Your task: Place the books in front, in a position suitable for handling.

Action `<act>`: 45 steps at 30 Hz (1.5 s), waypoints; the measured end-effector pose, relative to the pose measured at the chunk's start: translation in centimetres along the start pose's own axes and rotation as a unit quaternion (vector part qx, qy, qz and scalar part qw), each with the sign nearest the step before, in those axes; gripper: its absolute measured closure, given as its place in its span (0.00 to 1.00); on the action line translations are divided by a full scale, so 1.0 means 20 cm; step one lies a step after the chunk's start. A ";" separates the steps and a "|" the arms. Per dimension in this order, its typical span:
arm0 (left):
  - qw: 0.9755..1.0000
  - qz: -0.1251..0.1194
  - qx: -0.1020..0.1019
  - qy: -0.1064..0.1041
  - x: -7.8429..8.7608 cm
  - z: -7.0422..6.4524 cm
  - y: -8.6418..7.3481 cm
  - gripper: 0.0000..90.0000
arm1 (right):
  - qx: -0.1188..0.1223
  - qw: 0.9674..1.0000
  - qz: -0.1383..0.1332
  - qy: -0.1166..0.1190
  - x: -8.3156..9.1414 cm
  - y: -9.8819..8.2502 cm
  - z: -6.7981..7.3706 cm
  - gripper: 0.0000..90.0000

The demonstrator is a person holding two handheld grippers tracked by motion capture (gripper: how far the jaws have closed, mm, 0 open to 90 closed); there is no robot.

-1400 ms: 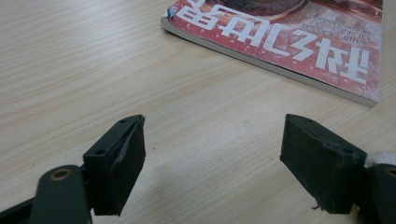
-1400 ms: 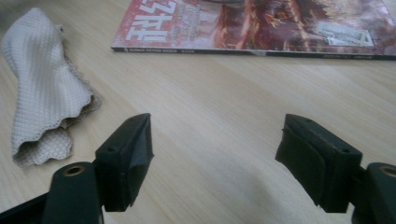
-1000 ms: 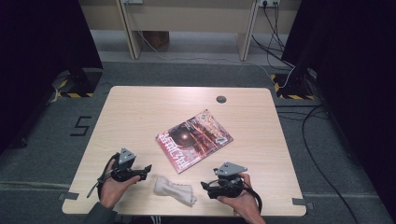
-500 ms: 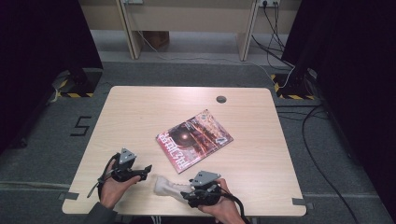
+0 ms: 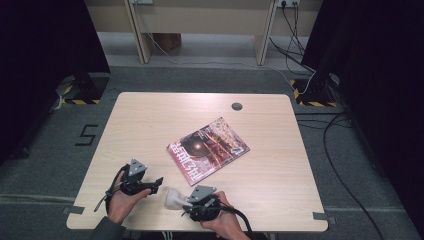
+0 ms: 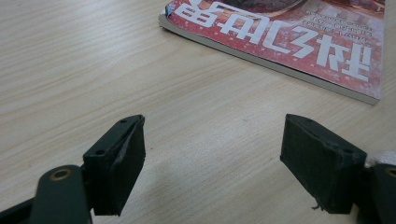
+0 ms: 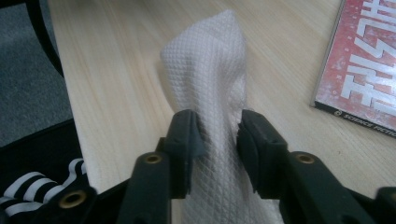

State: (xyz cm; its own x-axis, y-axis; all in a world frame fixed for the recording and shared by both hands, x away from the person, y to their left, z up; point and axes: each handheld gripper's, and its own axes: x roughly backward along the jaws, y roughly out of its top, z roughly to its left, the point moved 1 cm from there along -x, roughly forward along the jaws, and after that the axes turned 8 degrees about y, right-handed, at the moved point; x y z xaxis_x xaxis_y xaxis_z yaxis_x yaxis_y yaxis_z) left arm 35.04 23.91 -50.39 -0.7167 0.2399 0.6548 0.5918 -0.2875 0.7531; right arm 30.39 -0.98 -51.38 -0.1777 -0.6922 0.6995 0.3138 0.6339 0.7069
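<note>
Nearest the person, two grippers work over one wooden table [image 5: 150, 120], and the things on it come to one white cloth and one magazine. Both hands sit at the near edge of the table in the high view. The right gripper [image 7: 218, 135] has the white cloth [image 7: 210, 79] between its two black jaws; in the right gripper view the pads press into the quilted fabric from both sides, bunching it into a narrow upright fold that rises above the jaw tips. Those jaws have just been closing, and the cloth is clamped between them. In the high view the same cloth [image 5: 174, 198] shows as a pale lump just left of the right gripper [image 5: 192, 205], lying between the two hands and closer to the right one.

The left gripper [image 6: 212, 149] stands wide open with nothing between its jaws, only bare tabletop showing in the gap. In the high view the left gripper [image 5: 152, 182] points toward the cloth, a little apart from it, and a sliver of white shows behind its right jaw in the left gripper view.

Farther out lies the magazine [image 5: 208, 148], red-covered, flat and turned at an angle near the middle of the table, apart from both grippers. Nothing lies between the cloth and the magazine. Beyond it, near the far edge, one small round grommet [image 5: 236, 106] is set in the tabletop.
</note>
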 end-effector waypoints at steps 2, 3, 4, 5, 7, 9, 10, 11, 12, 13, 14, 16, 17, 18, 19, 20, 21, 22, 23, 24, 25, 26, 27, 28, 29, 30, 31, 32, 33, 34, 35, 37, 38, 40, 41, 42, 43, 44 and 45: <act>1.000 -0.001 -0.001 0.000 0.00 0.00 0.00 0.24 | 0.001 1.000 -0.001 -0.001 0.00 0.00 0.00 0.80; 1.000 0.000 0.000 0.000 0.00 0.00 0.00 0.24 | 0.000 1.000 0.002 0.002 0.01 0.00 0.00 0.81; 1.000 -0.001 0.000 0.000 0.00 0.00 0.00 0.24 | 0.004 1.000 0.003 0.005 0.01 -0.01 0.00 0.83; 1.000 -0.001 0.000 0.000 0.00 0.00 0.00 0.24 | 0.003 1.000 0.004 0.004 0.02 -0.01 0.00 0.84; 1.000 -0.001 0.000 -0.001 0.00 0.00 0.00 0.24 | 0.007 1.000 0.004 0.002 0.06 -0.03 -0.01 0.85; 1.000 0.000 0.000 -0.001 0.00 0.00 0.00 0.24 | 0.006 1.000 0.006 0.000 0.10 -0.05 -0.02 0.86; 1.000 -0.001 0.000 -0.001 0.00 0.00 0.00 0.24 | 0.006 1.000 0.006 0.000 0.10 -0.05 -0.02 0.86; 1.000 -0.001 0.000 0.000 0.00 0.00 0.00 0.24 | 0.005 1.000 0.003 -0.004 0.14 -0.06 -0.03 0.86; 1.000 -0.002 0.000 -0.001 0.00 0.00 0.00 0.24 | 0.005 1.000 0.003 -0.004 0.14 -0.06 -0.03 0.86; 1.000 -0.001 0.000 -0.001 0.00 0.00 0.00 0.24 | 0.003 1.000 0.002 -0.006 0.16 -0.07 -0.03 0.86; 1.000 -0.001 0.000 0.000 0.00 0.00 0.00 0.24 | 0.003 1.000 0.000 -0.010 0.18 -0.08 -0.04 0.87; 1.000 -0.001 0.000 -0.001 0.00 0.00 0.00 0.24 | 0.000 1.000 -0.008 -0.020 0.24 -0.09 -0.05 0.87; 1.000 -0.002 0.000 -0.001 0.00 0.00 0.00 0.24 | -0.009 0.999 -0.011 -0.028 0.29 -0.12 -0.07 0.87; 1.000 -0.001 -0.001 -0.001 0.00 0.00 0.00 0.24 | -0.009 0.999 -0.011 -0.028 0.29 -0.12 -0.07 0.87; 1.000 0.000 0.000 -0.001 0.00 0.00 0.00 0.24 | -0.010 0.999 -0.014 -0.033 0.31 -0.13 -0.09 0.87; 1.000 0.001 -0.001 -0.001 0.00 0.00 0.00 0.24 | -0.024 0.998 -0.021 -0.048 0.37 -0.16 -0.13 0.87; 1.000 0.001 -0.001 -0.001 0.00 0.00 0.00 0.24 | -0.024 0.998 -0.021 -0.048 0.37 -0.16 -0.13 0.87; 1.000 0.000 -0.001 -0.001 0.00 0.00 0.00 0.24 | -0.036 0.997 -0.029 -0.066 0.43 -0.19 -0.16 0.87; 1.000 0.000 -0.002 -0.001 0.00 0.00 0.00 0.24 | -0.036 0.997 -0.029 -0.066 0.43 -0.19 -0.16 0.87; 1.000 0.001 -0.001 -0.001 0.00 0.00 0.00 0.24 | -0.044 0.996 -0.032 -0.074 0.46 -0.21 -0.19 0.87; 1.000 0.001 -0.001 -0.001 0.00 0.00 0.00 0.24 | -0.059 0.993 -0.044 -0.096 0.52 -0.24 -0.23 0.87; 1.000 0.000 -0.001 -0.002 0.00 0.00 0.00 0.24 | -0.059 0.993 -0.044 -0.096 0.52 -0.24 -0.23 0.87; 1.000 0.001 -0.001 -0.002 0.00 0.00 0.00 0.24 | -0.066 0.992 -0.046 -0.102 0.54 -0.26 -0.25 0.87; 1.000 0.001 -0.002 -0.003 0.00 0.00 0.00 0.24 | -0.072 0.990 -0.046 -0.115 0.57 -0.28 -0.28 0.87; 1.000 0.001 0.000 -0.003 0.00 0.00 0.00 0.24 | -0.083 0.986 -0.047 -0.136 0.62 -0.32 -0.33 0.87; 1.000 0.001 0.000 -0.004 0.00 -0.01 0.00 0.24 | -0.083 0.986 -0.047 -0.136 0.62 -0.32 -0.33 0.87; 1.000 0.001 0.000 -0.004 0.00 -0.01 0.00 0.24 | -0.093 0.984 -0.049 -0.147 0.65 -0.34 -0.35 0.87; 1.000 0.000 -0.001 -0.004 0.00 -0.01 0.00 0.24 | -0.104 0.980 -0.050 -0.162 0.69 -0.38 -0.40 0.87; 1.000 0.000 -0.001 -0.005 0.00 -0.01 0.00 0.24 | -0.104 0.980 -0.050 -0.162 0.69 -0.38 -0.40 0.87; 1.000 0.001 0.000 -0.005 -0.01 -0.01 0.00 0.24 | -0.120 0.975 -0.050 -0.180 0.73 -0.42 -0.45 0.87; 1.000 0.002 0.000 -0.005 -0.01 -0.01 0.00 0.24 | -0.120 0.975 -0.050 -0.180 0.73 -0.42 -0.45 0.87; 1.000 0.001 -0.002 -0.008 0.00 -0.01 0.00 0.24 | -0.131 0.970 -0.046 -0.199 0.77 -0.46 -0.49 0.87; 1.000 0.001 -0.002 -0.009 -0.01 -0.01 0.00 0.24 | -0.135 0.968 -0.046 -0.206 0.79 -0.47 -0.50 0.87; 1.000 0.002 -0.003 -0.010 -0.01 -0.01 0.00 0.24 | -0.145 0.964 -0.043 -0.218 0.81 -0.50 -0.53 0.87; 1.000 0.002 -0.003 -0.010 -0.01 -0.02 0.00 0.24 | -0.149 0.961 -0.042 -0.228 0.83 -0.51 -0.55 0.87; 1.000 0.001 -0.005 -0.011 -0.01 -0.02 0.00 0.24 | -0.162 0.956 -0.040 -0.242 0.87 -0.55 -0.59 0.87; 1.000 0.001 -0.006 -0.011 -0.01 -0.02 0.00 0.24 | -0.162 0.956 -0.040 -0.242 0.87 -0.55 -0.59 0.87; 1.000 0.002 -0.005 -0.011 -0.01 -0.02 0.00 0.24 | -0.175 0.950 -0.036 -0.255 0.90 -0.59 -0.63 0.87; 1.000 0.002 -0.005 -0.011 -0.01 -0.02 0.00 0.24 | -0.175 0.950 -0.036 -0.255 0.90 -0.59 -0.63 0.87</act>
State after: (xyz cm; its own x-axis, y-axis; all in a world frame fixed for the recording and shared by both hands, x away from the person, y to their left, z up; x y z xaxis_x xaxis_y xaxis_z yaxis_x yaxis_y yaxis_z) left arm 35.10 23.54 -50.45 -0.7065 0.2585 0.6588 0.5904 -0.2980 0.7501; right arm 35.23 -25.16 -48.40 -0.6122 -0.4152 0.6729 0.5588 0.3750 0.7397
